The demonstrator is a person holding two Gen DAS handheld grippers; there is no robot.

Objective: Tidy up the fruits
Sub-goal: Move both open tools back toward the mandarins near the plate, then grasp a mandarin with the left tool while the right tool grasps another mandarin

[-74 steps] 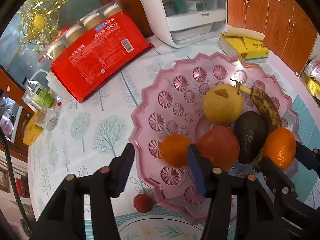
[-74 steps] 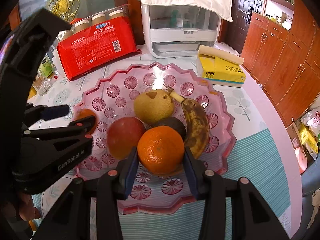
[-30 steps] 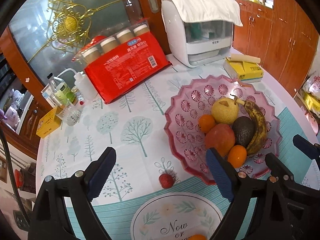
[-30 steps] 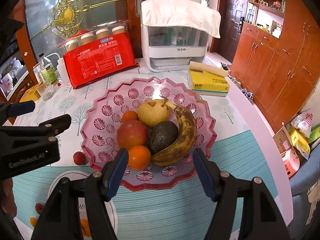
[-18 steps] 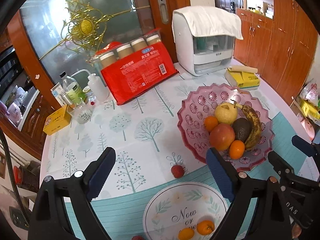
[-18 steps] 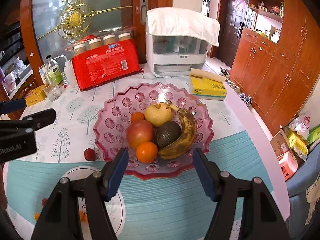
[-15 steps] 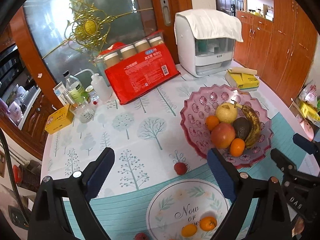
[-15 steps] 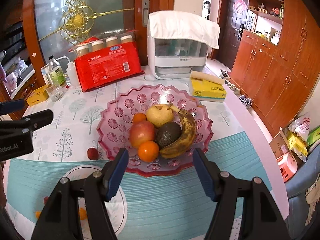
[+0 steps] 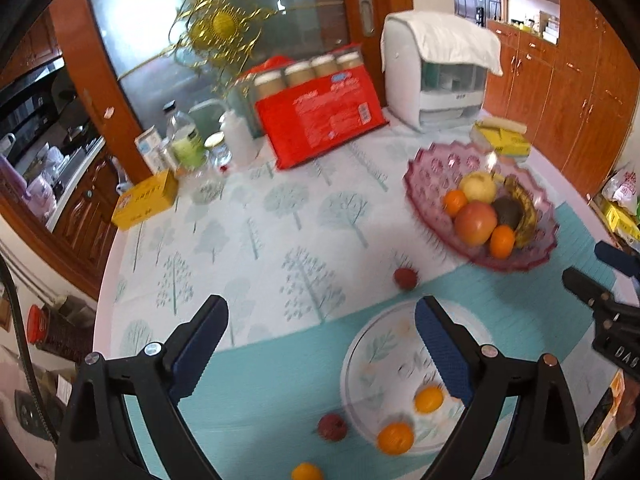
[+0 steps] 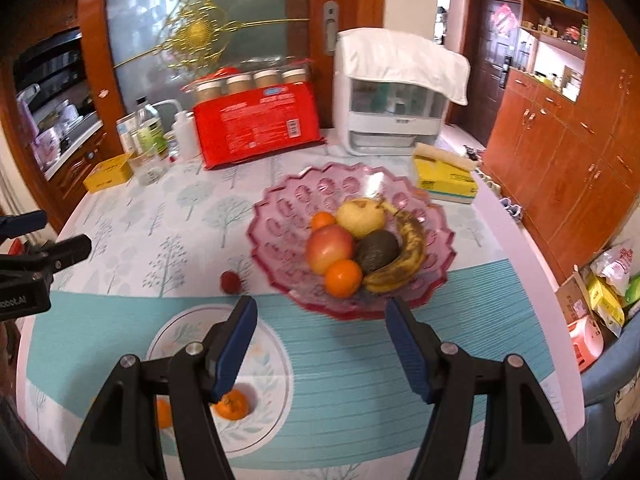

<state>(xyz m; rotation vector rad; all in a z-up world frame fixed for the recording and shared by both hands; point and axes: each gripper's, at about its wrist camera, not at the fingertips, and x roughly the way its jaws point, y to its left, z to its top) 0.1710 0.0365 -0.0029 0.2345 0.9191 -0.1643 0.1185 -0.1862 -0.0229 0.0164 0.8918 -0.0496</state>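
My L gripper (image 9: 322, 322) fingers standing wide apart w/ nothing btwn, R gripper (image 10: 322, 322) fingers also apart & empty, both hovering over counter (image 10: 360, 364), fruits sitting in pink bowl (image 10: 280, 216), two oranges (image 9: 428, 399) lying on white plate (image 9: 360, 364).

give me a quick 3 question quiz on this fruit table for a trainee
1. True or false: the left gripper holds an orange.
2. Which fruit curves along the edge of the pile in the pink bowl? A pear, B banana, C apple
3. How many oranges lie in the pink bowl?

Key:
1. False, both it and the right gripper are open and empty.
2. B, the banana.
3. Two: one in front of the apple, one behind.
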